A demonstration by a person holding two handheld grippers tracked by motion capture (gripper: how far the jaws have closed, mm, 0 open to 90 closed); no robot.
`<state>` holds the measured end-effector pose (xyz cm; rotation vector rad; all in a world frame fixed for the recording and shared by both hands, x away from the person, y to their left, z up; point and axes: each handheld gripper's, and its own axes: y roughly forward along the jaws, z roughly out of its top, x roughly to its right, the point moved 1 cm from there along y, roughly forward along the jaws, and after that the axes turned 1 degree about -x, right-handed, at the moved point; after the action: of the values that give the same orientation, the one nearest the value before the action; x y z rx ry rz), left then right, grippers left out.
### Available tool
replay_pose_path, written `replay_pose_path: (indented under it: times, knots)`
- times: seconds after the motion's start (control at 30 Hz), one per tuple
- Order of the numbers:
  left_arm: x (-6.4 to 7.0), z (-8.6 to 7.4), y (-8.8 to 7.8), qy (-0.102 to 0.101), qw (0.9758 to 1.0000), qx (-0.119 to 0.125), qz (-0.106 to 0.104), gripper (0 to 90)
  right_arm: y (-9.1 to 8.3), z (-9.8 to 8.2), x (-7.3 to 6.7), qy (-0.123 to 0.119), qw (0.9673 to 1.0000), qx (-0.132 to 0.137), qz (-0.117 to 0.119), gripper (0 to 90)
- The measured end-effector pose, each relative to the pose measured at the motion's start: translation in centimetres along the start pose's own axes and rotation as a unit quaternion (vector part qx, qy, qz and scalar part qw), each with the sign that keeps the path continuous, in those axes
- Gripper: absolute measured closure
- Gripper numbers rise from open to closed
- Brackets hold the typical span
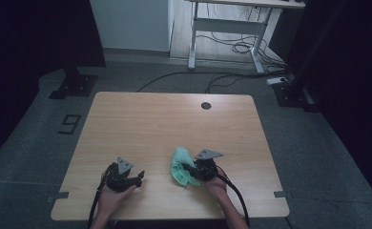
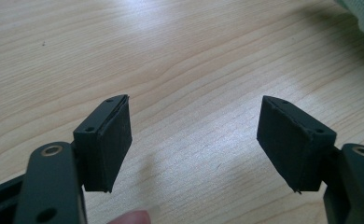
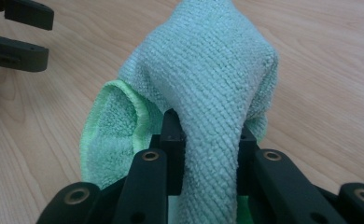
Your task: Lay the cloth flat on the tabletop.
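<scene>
Green cloth (image 1: 181,167) bunched near the table's (image 1: 174,119) near edge, right of centre, pinched in a fold by the right hand-held gripper (image 3: 211,135), jaws narrowed and clamped on the fabric, probably to lift or drag it. Left hand-held gripper (image 2: 194,135) parked on bare wood to the left, well apart from the cloth, jaws spread wide and holding nothing, seemingly waiting for a second corner.

A mint-green terry cloth (image 1: 180,167) with a brighter green hem sits bunched just right of centre in the lower part of the high view, one thick fold drawn up while the rest slumps onto the counter (image 1: 165,124).
</scene>
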<state>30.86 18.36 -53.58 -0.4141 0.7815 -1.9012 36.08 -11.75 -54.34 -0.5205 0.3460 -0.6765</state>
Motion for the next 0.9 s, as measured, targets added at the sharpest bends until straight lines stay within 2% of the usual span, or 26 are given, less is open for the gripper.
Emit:
replay_pose_path:
  times: [0.23, 0.47, 0.5, 0.53, 0.57, 0.6, 0.63, 0.67, 0.77, 0.9]
  knots:
    - [0.0, 0.0, 0.0, 0.001, 1.0000, -0.001, 0.000, 26.2, 0.8, -0.5, -0.2, -0.002, 0.9998, -0.018, 0.000, 71.1]
    - [0.0, 0.0, 0.0, 0.001, 1.0000, -0.002, 0.000, 26.2, 0.9, -0.6, -0.2, -0.002, 0.9998, -0.021, 0.000, 68.7]
    - [0.0, 0.0, 0.0, 0.002, 1.0000, -0.002, 0.000, 26.2, 1.0, -0.6, -0.2, -0.003, 0.9998, -0.022, -0.002, 66.7]
    - [0.1, 0.0, 0.0, 0.002, 1.0000, -0.002, -0.001, 26.2, 1.0, -0.7, -0.3, -0.003, 0.9998, -0.021, -0.007, 58.7]
    - [0.1, 0.0, 0.0, 0.002, 1.0000, -0.002, -0.001, 26.2, 1.0, -0.7, -0.3, -0.003, 0.9998, -0.021, -0.007, 58.7]
    - [0.1, 0.0, 0.0, 0.002, 1.0000, -0.002, -0.001, 26.2, 1.0, -0.7, -0.3, -0.005, 0.9998, -0.019, -0.010, 52.4]
    - [0.0, 0.0, 0.0, 0.002, 1.0000, -0.002, -0.001, 26.2, 0.7, -0.5, -0.4, 0.000, 0.9998, -0.003, -0.019, 39.0]
    - [0.0, 0.0, 0.0, 0.002, 1.0000, -0.002, -0.001, 26.2, 0.7, -0.5, -0.4, 0.000, 0.9998, -0.003, -0.019, 39.0]
    - [0.0, 0.0, 0.0, 0.001, 1.0000, -0.001, -0.001, 26.2, -0.8, 0.2, -0.5, 0.012, 0.9991, 0.030, -0.029, 25.3]
    - [0.0, 0.0, 0.0, 0.002, 1.0000, -0.002, -0.002, 26.2, -2.1, 0.5, -0.6, 0.012, 0.9986, 0.041, -0.032, 20.9]
